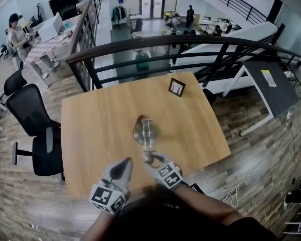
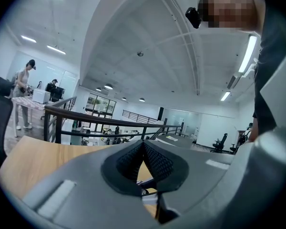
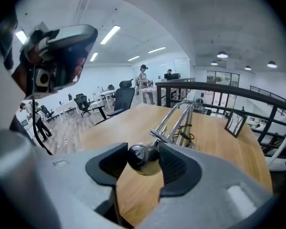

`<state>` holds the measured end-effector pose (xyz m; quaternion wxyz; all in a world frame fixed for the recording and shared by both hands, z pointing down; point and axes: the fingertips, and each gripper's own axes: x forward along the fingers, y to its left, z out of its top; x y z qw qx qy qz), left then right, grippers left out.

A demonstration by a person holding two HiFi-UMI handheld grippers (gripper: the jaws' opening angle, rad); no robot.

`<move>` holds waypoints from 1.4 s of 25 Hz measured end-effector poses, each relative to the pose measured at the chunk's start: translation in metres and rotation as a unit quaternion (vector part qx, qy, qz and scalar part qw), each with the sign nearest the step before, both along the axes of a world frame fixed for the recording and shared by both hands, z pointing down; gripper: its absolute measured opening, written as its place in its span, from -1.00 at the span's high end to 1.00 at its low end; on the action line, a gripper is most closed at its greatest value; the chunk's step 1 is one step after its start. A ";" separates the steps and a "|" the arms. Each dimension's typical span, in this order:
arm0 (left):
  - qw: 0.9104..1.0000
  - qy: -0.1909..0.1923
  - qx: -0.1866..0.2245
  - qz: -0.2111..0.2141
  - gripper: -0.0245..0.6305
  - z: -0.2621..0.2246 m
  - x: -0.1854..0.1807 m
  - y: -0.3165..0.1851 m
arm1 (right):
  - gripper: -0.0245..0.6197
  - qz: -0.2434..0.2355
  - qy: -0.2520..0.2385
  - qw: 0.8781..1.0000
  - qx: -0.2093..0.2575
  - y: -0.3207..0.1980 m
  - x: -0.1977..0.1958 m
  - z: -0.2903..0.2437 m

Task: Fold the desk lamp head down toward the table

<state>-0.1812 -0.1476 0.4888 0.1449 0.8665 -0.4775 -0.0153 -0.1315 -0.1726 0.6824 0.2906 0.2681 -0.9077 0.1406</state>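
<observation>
The desk lamp stands mid-table, its round chrome base (image 1: 143, 130) beneath a chrome double arm (image 3: 174, 120) that slopes toward me. Its small dark dome head (image 3: 142, 159) sits between the pads of my right gripper (image 3: 144, 165), touching both, so that gripper is shut on it. From the head camera the lamp head (image 1: 148, 157) shows low over the table's near side, at the tip of the right gripper (image 1: 151, 159). My left gripper (image 1: 126, 162) hovers just left of it with nothing in it. Its pads (image 2: 133, 159) meet at the tip, shut.
The wooden table (image 1: 100, 134) carries a small framed picture (image 1: 176, 87) near its far edge. Black office chairs (image 1: 32, 119) stand to the left. A dark railing (image 1: 190, 46) runs behind the table, and a grey desk (image 1: 271, 82) stands at the right.
</observation>
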 end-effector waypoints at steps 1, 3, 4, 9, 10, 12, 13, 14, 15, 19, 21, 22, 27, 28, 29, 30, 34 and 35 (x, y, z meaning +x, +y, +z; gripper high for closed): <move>1.000 0.000 -0.002 -0.002 0.92 0.001 -0.001 0.000 | 0.29 -0.001 0.004 1.000 -0.004 -0.001 0.000 0.007; 1.000 0.000 -0.006 -0.005 0.92 0.004 -0.002 0.001 | 0.30 -0.004 0.014 1.000 -0.010 -0.005 -0.001 0.022; 1.000 -0.001 -0.006 -0.005 0.92 0.005 -0.003 0.001 | 0.30 -0.007 0.021 1.000 -0.011 -0.007 -0.002 0.029; 1.000 0.000 -0.014 -0.004 0.92 0.007 -0.003 0.004 | 0.30 -0.021 0.055 0.998 0.005 -0.013 -0.005 0.053; 1.000 0.000 -0.015 -0.003 0.92 0.008 -0.002 0.004 | 0.30 -0.022 0.058 0.998 0.008 -0.014 -0.005 0.056; 1.000 -0.002 -0.016 -0.003 0.92 0.008 -0.002 0.004 | 0.31 -0.022 0.063 0.998 0.014 -0.016 -0.005 0.062; 1.000 -0.003 -0.017 -0.003 0.92 0.008 -0.002 0.004 | 0.31 -0.022 0.064 0.998 0.016 -0.018 -0.006 0.065; 1.000 -0.003 -0.017 -0.004 0.92 0.009 -0.003 0.004 | 0.31 -0.021 0.066 0.997 0.018 -0.019 -0.007 0.068; 1.000 -0.003 -0.018 -0.005 0.92 0.009 -0.003 0.003 | 0.32 -0.021 0.067 0.997 0.020 -0.021 -0.007 0.071; 1.000 -0.007 -0.019 -0.010 0.92 0.012 -0.007 0.004 | 0.35 -0.021 0.074 0.997 0.021 -0.028 -0.007 0.084; 1.000 -0.006 -0.019 -0.014 0.92 0.012 -0.009 0.004 | 0.37 -0.020 0.078 0.997 0.021 -0.030 -0.007 0.087; 1.000 -0.004 -0.018 -0.016 0.92 0.011 -0.010 0.003 | 0.37 -0.019 0.079 0.996 0.021 -0.031 -0.007 0.087; 1.000 -0.002 -0.022 -0.018 0.92 0.013 -0.012 0.002 | 0.36 -0.036 0.089 0.995 0.029 -0.030 -0.008 0.086; 1.000 -0.001 -0.021 -0.018 0.92 0.012 -0.012 0.002 | 0.36 -0.041 0.092 0.994 0.030 -0.030 -0.008 0.084; 1.000 0.001 -0.020 -0.017 0.92 0.012 -0.012 0.001 | 0.37 -0.043 0.092 0.994 0.033 -0.030 -0.008 0.080; 1.000 0.002 -0.019 -0.015 0.92 0.011 -0.012 0.000 | 0.43 -0.044 0.090 0.994 0.039 -0.031 -0.008 0.074; 1.000 0.005 -0.012 -0.015 0.92 0.005 -0.013 -0.004 | 0.47 -0.040 0.056 0.996 0.058 -0.031 -0.009 0.032; 1.000 0.006 -0.010 -0.014 0.92 0.002 -0.012 -0.004 | 0.47 -0.034 0.042 0.997 0.057 -0.032 -0.009 0.021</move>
